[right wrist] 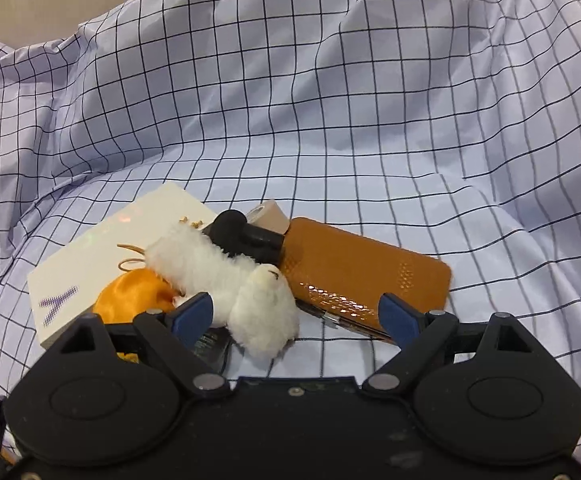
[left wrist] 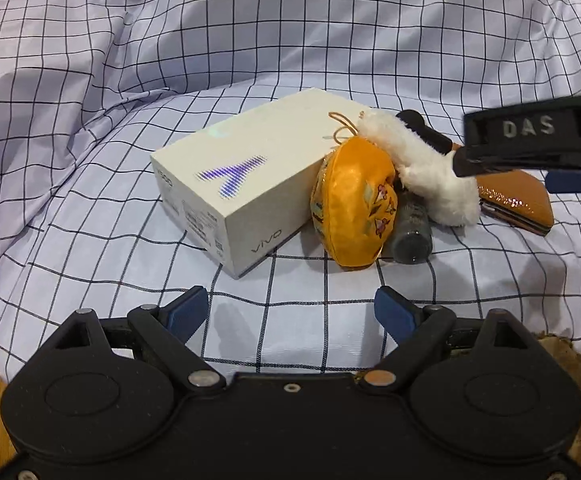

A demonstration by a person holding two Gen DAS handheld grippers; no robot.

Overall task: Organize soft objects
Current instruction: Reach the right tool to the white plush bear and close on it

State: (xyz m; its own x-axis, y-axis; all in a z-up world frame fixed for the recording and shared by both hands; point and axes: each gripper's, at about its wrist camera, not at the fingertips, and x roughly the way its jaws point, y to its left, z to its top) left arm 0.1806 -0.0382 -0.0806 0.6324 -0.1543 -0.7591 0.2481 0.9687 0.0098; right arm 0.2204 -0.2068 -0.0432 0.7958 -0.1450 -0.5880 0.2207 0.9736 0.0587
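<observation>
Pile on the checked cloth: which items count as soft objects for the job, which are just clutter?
Job items:
- white plush toy
- orange satin pouch
- checked cloth, possibly

Just lying about:
- white vivo phone box
- orange-brown wallet
- small dark bottle
- black plastic object

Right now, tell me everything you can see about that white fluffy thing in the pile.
The white fluffy thing looks like a soft plush piece with long shaggy pile, a longer body and a rounder lobe at the near end. It lies slanted across the pile, leaning on the orange satin pouch and the white box, over a small dark bottle and beside the tan wallet. The open right tongs sit just in front of it, not gripping it.
</observation>
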